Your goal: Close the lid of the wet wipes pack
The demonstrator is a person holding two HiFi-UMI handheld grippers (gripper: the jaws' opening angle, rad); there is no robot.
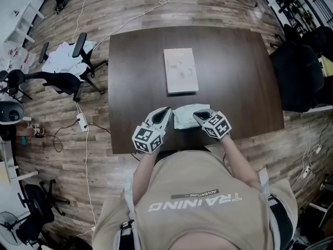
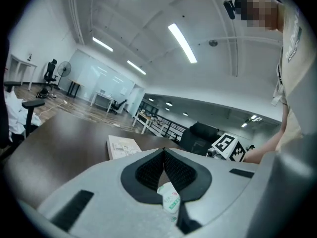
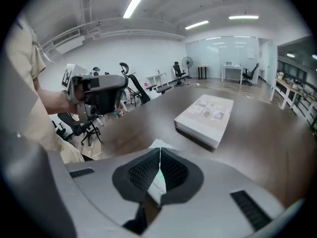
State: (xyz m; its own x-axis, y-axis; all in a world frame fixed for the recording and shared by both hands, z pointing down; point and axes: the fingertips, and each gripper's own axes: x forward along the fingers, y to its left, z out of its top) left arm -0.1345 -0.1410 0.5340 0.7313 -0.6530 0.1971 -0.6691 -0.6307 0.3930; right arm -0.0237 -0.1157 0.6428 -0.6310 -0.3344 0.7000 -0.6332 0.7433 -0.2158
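the wet wipes pack (image 1: 186,116) lies on the worktop (image 1: 135,77), just nearer the person than the flat box (image 1: 180,70). the left claw (image 2: 164,157) is pinched on one edge, probably to steady it. the right claw (image 3: 160,155) is pinched on the opposite edge, likely working the lid, which is hidden.

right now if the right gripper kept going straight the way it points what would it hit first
The wet wipes pack: the right gripper has its shut tips right at the pack's edge. Depth is unclear, so they may already touch it.
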